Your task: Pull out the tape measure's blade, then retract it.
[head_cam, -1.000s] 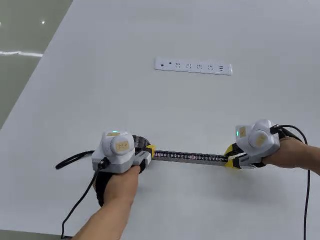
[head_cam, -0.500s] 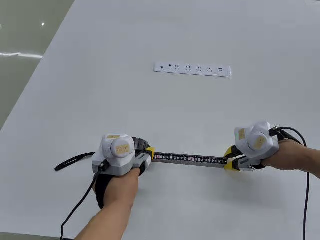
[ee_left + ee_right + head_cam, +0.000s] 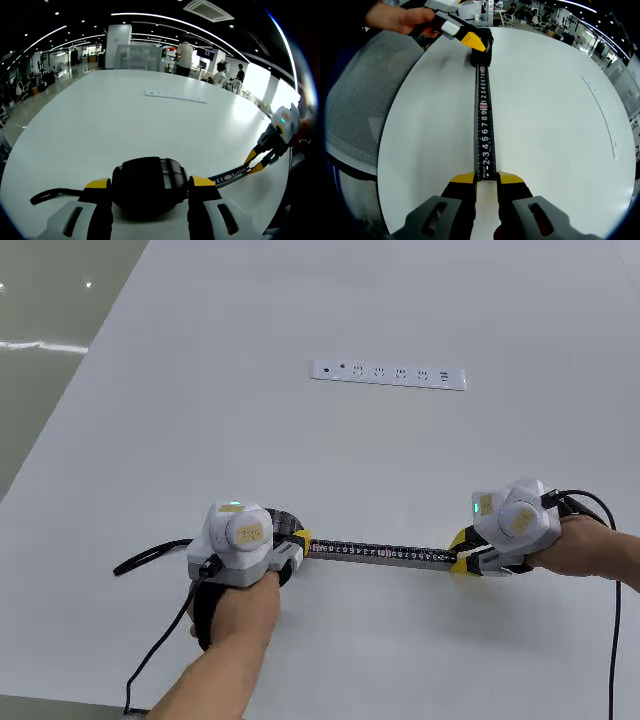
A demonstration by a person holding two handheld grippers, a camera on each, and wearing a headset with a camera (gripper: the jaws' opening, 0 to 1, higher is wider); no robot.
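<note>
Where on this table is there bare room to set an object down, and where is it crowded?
Bare: the wide band of table between the power strip and the blade; also beyond the strip, and on the near side between the person's arms. Crowded: along the blade, from the left tongs on the case to the right tongs.

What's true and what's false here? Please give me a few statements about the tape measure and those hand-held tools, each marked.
1. The left tool grips the tape measure. True.
2. The blade is fully wound in. False: it stretches out between the two tools.
3. The right tool pinches the blade's end. True.
4. The power strip lies between the tools. False: it lies farther back on the table, apart from them.
</note>
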